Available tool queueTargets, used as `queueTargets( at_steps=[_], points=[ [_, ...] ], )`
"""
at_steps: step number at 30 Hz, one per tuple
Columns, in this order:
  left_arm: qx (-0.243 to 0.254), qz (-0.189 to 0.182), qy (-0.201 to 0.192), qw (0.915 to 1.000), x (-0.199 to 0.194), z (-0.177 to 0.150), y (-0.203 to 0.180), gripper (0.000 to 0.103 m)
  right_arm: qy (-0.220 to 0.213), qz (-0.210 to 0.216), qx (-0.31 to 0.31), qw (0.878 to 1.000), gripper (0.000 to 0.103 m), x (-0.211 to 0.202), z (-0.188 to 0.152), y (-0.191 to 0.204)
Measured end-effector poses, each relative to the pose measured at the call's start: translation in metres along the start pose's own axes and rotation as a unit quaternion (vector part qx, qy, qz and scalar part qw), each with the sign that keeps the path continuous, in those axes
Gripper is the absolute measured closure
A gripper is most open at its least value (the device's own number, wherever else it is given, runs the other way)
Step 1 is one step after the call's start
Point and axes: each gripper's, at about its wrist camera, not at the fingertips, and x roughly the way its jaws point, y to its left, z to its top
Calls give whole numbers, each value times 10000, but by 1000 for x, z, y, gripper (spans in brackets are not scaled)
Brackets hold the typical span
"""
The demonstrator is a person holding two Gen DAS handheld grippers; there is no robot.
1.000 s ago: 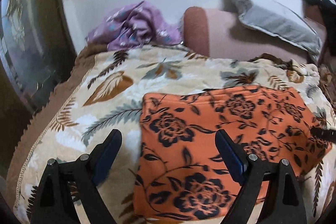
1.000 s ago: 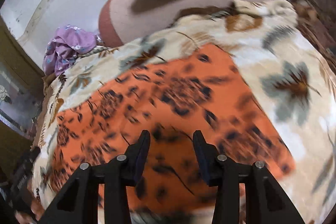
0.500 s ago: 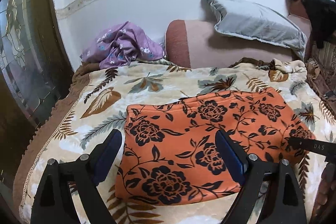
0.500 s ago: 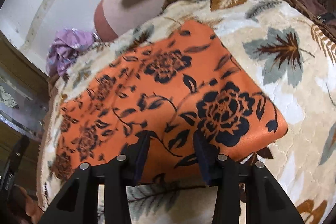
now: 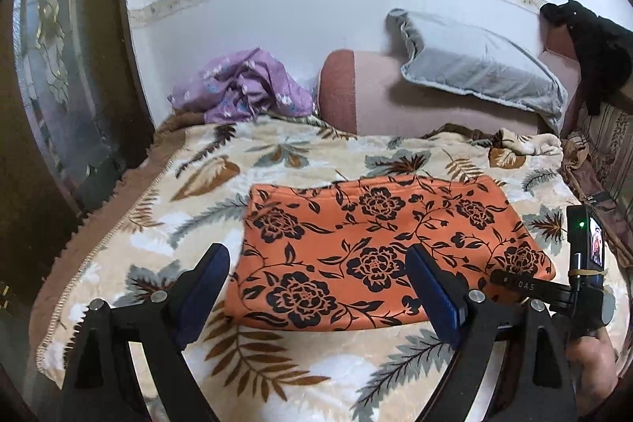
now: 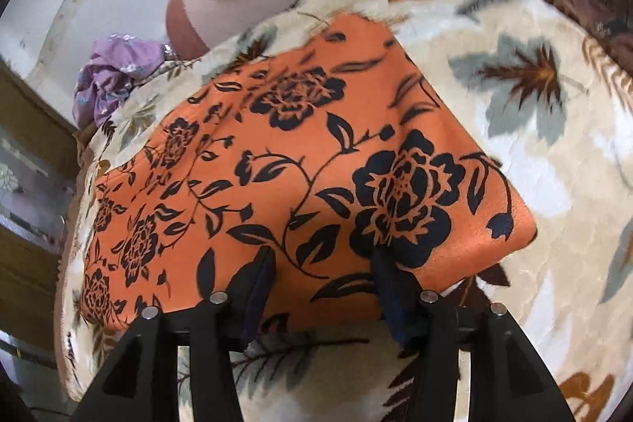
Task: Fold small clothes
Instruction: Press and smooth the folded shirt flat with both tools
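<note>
An orange cloth with black flowers [image 5: 379,244] lies folded flat as a rectangle on the leaf-patterned blanket [image 5: 198,184]. It also shows in the right wrist view [image 6: 300,176]. My left gripper [image 5: 316,287] is open and empty, held above the cloth's near left edge. My right gripper [image 6: 320,287] is open and empty, its fingers just over the cloth's near edge by its right corner. The right gripper also shows in the left wrist view [image 5: 514,283], low at the cloth's right corner.
A crumpled purple garment [image 5: 245,89] lies at the back left against the wall. A pink bolster [image 5: 395,101] and a grey pillow [image 5: 482,66] lie along the back. A dark wooden door [image 5: 59,105] stands left. A dark garment [image 5: 593,42] hangs at the right.
Both grippers have pulled back and up from the cloth, so more of the bed shows. The right gripper's fingers have spread wider apart. The cloth has stayed flat.
</note>
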Motion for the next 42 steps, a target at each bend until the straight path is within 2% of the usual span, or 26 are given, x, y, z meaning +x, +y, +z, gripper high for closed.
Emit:
queueTargets(
  at_steps=[4, 12, 19, 26, 30, 34, 37, 41, 42],
  points=[
    [-25, 23, -162, 9999, -20, 3, 3, 12, -266, 454, 347, 9980, 49, -28, -8, -6],
    [-27, 105, -245, 9996, -28, 2, 2, 12, -862, 916, 374, 9914, 49, -70, -19, -3],
    [79, 146, 31, 9999, 3, -6, -2, 12, -768, 1014, 279, 9915, 49, -61, -14, 8],
    [425, 258, 465, 9977, 63, -19, 0, 12, -513, 1152, 380, 9913, 49, -38, -4, 13],
    [806, 558, 726, 9925, 106, -35, 3, 12, -309, 1084, 214, 9934, 49, -21, -3, 25],
    [735, 663, 1201, 9878, 147, -54, 13, 12, -212, 971, -33, 9950, 49, -6, -4, 40],
    [756, 621, 1418, 9851, 169, -60, 14, 12, -174, 780, -212, 9966, 49, 7, -5, 48],
    [654, 564, 1522, 9846, 181, -63, 15, 12, 331, 341, -357, 9982, 49, 37, -11, 50],
    [629, 561, 1522, 9848, 181, -62, 15, 12, 246, 262, -493, 9981, 49, 36, -13, 54]
  ],
)
